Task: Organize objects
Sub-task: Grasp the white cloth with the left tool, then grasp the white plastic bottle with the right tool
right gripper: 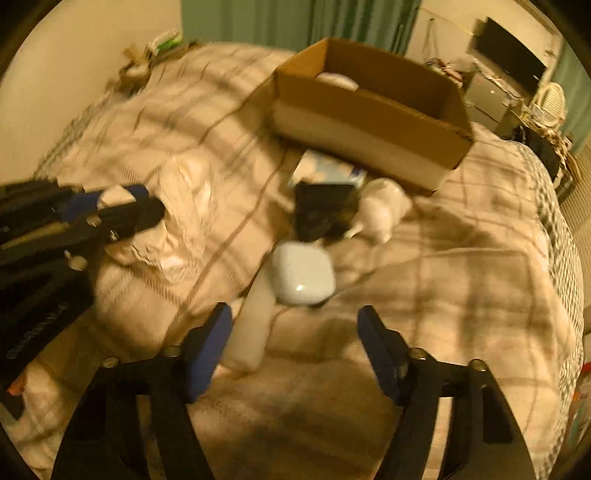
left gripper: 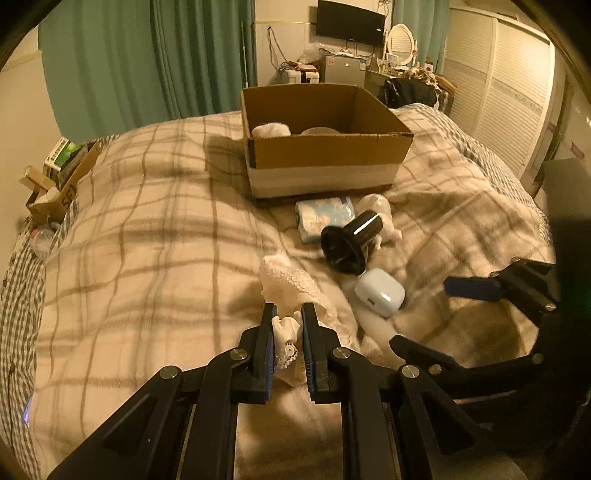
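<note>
My left gripper is shut on a white lace cloth that lies on the plaid bed cover; it also shows in the right wrist view. My right gripper is open and empty, just short of a white rounded case, which also shows in the left wrist view. Beyond it lie a black funnel-shaped object, a pale blue packet and a white bottle. A white tube lies by the right gripper's left finger. An open cardboard box stands behind, with white items inside.
The plaid blanket covers the bed. Clutter and a cardboard box sit off the bed's left side. Green curtains, a desk with a monitor and a white wardrobe lie beyond the bed.
</note>
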Available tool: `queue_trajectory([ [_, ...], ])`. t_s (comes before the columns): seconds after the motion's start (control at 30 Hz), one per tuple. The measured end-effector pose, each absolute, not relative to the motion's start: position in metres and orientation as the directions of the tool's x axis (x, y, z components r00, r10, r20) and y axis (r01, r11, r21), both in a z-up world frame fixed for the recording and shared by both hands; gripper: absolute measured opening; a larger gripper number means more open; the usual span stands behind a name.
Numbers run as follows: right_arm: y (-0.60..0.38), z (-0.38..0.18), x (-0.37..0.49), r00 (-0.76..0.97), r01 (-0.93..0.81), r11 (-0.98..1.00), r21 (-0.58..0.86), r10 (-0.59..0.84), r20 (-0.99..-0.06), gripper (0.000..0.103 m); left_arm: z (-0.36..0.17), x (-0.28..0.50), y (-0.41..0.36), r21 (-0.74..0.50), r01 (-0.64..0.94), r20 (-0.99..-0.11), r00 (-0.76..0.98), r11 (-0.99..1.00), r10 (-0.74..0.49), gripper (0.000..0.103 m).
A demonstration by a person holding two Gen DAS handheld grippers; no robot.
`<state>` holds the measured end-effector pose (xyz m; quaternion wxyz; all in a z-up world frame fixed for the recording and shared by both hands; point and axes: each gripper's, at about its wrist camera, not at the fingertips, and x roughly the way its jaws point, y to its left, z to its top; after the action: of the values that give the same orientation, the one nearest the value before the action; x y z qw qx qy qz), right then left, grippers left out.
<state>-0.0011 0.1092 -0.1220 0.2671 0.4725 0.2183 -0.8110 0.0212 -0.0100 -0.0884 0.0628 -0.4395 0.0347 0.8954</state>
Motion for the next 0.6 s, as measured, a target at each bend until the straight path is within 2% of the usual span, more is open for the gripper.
queue_trajectory([
  [0.07, 0.102, -0.129, 0.002, -0.388, 0.664, -0.74, -0.108, -0.217, -0.896, 0.054, -0.091, 0.023, -0.017, -0.014, -0.127, -0.795, -0.601, -0.992, 0.088, 0.013],
  [0.23, 0.093, -0.146, 0.003, -0.329, 0.699, -0.709, -0.093, -0.202, -0.923, 0.048, -0.093, 0.02, -0.033, -0.087, -0.09, -0.8, -0.588, -0.992, 0.124, 0.013],
  [0.27, 0.093, -0.148, 0.002, -0.311, 0.701, -0.709, -0.074, -0.21, -0.927, 0.043, -0.094, 0.02, -0.034, -0.095, -0.087, -0.8, -0.586, -0.992, 0.128, 0.013],
  [0.3, 0.094, -0.148, 0.002, -0.302, 0.702, -0.709, -0.064, -0.215, -0.929, 0.031, -0.094, 0.02, -0.035, -0.099, -0.084, -0.8, -0.586, -0.991, 0.13, 0.013],
  [0.33, 0.095, -0.148, 0.002, -0.287, 0.707, -0.705, -0.048, -0.225, -0.931, 0.024, -0.093, 0.02, -0.035, -0.101, -0.084, -0.799, -0.587, -0.991, 0.131, 0.013],
  [0.37, 0.095, -0.147, 0.003, -0.288, 0.71, -0.703, -0.049, -0.226, -0.931, 0.021, -0.092, 0.021, -0.035, -0.1, -0.082, -0.796, -0.591, -0.992, 0.13, 0.013],
  [0.6, 0.115, -0.1, 0.021, -0.415, 0.677, -0.732, -0.084, -0.285, -0.864, 0.018, -0.079, 0.028, -0.035, -0.1, -0.074, -0.773, -0.622, -0.992, 0.125, 0.013],
])
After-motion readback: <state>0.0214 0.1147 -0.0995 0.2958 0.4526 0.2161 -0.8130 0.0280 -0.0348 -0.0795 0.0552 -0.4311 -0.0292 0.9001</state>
